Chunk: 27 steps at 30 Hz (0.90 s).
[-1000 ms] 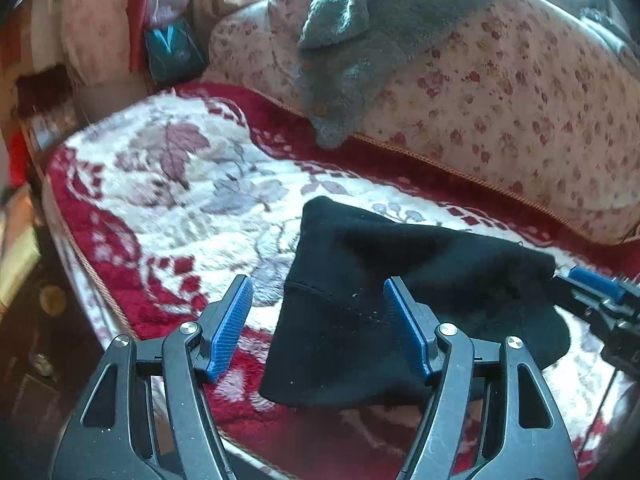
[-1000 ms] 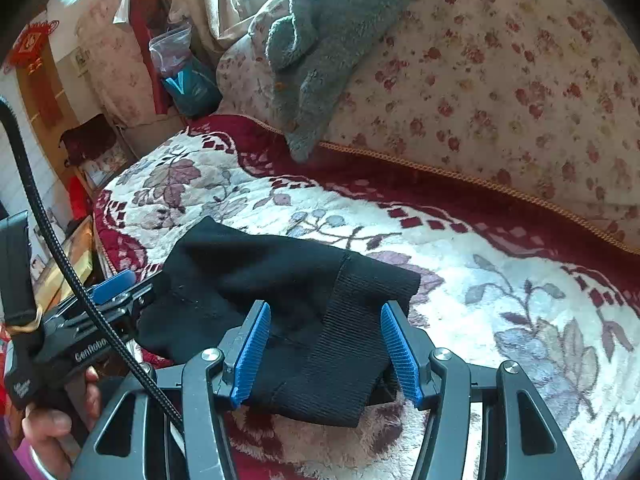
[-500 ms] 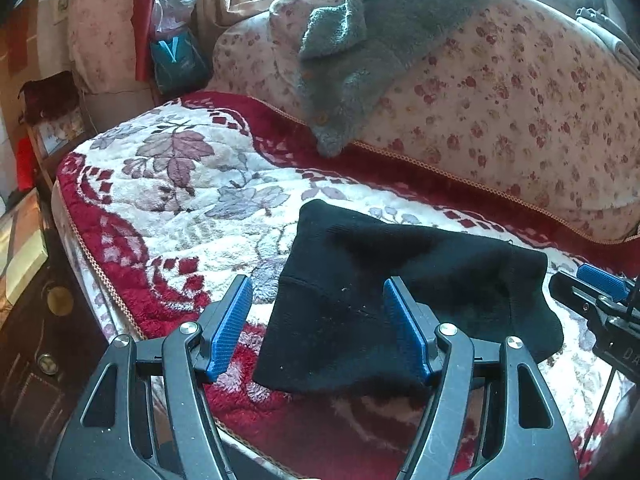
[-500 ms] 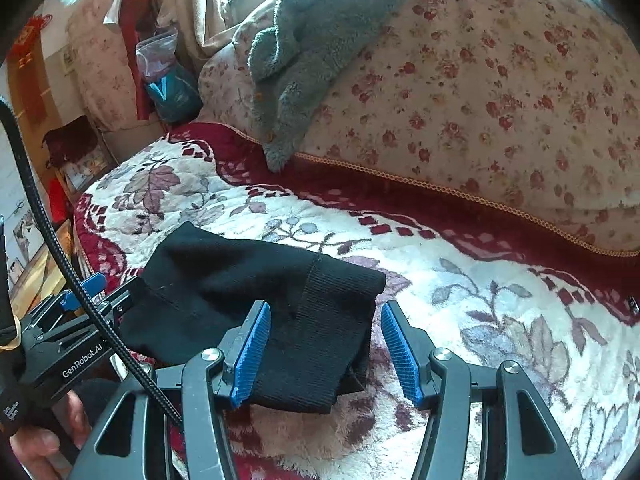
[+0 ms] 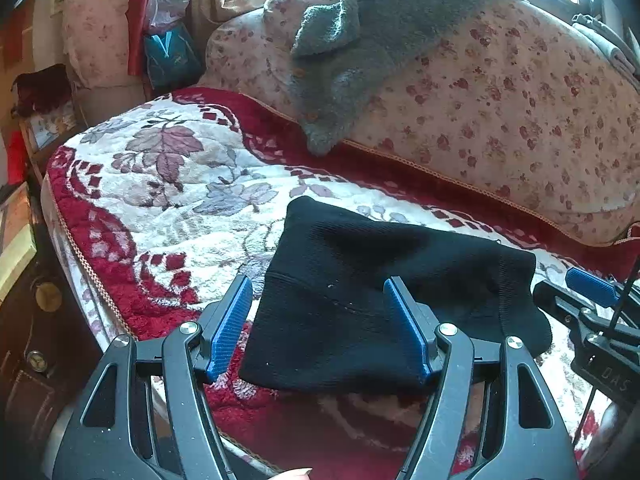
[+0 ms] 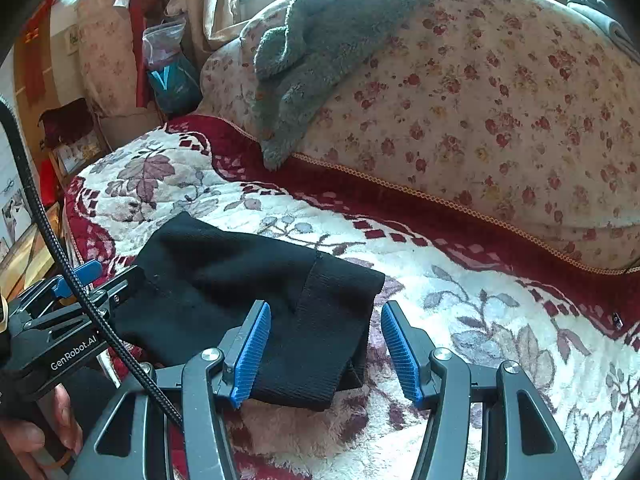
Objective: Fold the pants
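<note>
Left tongs (image 5: 318, 326) angled down toward the bed, blue pads apart, empty, poised over the near left end of the folded black pants (image 5: 384, 296). Right tongs (image 6: 325, 350) tilted down likewise, pads apart and clamped on nothing, straddling the ribbed right end of the pants (image 6: 248, 292) without visibly pressing it. Pants folded into a compact bundle near the front edge of the red-and-white floral blanket (image 5: 168, 200) on the bed, well short of the flowered bolster (image 5: 500, 112) at the back.

Seen from the left wrist only: a fingertip (image 5: 294, 473) at the bottom edge, and the right tongs' blue pad entering at the far right, just beside the pants' right end. Seen from the right wrist only: the left hand (image 6: 38, 436) gripping its handle at lower left, a braided cable (image 6: 60, 252) crossing in front, and open blanket stretching to the right of the pants. Grey fleece garment (image 6: 320, 52) draped over the bolster in both views.
</note>
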Motion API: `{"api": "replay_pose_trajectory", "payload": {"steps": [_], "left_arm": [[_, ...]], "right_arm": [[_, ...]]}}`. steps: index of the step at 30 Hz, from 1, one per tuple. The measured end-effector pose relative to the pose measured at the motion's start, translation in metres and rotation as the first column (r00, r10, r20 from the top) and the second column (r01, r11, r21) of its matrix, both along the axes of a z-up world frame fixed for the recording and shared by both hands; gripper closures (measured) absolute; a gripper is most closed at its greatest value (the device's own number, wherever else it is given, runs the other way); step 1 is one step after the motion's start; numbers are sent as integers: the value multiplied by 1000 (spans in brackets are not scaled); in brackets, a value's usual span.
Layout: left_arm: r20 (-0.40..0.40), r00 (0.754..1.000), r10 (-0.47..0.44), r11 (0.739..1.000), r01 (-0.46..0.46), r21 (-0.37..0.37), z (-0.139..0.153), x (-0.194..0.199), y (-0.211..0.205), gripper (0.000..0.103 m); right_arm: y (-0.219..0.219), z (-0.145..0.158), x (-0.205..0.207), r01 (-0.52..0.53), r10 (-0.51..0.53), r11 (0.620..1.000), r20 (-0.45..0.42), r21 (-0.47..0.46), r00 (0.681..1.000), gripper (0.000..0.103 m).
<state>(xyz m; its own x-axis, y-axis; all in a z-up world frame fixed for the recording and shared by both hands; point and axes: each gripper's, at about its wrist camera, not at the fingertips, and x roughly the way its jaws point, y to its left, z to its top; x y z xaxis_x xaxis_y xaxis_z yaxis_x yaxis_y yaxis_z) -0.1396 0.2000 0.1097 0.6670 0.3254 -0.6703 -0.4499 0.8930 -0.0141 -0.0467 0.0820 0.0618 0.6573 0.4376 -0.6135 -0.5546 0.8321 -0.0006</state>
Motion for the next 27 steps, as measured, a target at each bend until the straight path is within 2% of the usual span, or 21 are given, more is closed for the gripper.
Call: {"api": "replay_pose_trajectory", "payload": {"steps": [27], "left_arm": [[-5,1000,-12,1000,12,-4,-2,3,-3,34]], "right_arm": [[5,-6,1,-10,10,1000,-23,-18,1000,47]]}}
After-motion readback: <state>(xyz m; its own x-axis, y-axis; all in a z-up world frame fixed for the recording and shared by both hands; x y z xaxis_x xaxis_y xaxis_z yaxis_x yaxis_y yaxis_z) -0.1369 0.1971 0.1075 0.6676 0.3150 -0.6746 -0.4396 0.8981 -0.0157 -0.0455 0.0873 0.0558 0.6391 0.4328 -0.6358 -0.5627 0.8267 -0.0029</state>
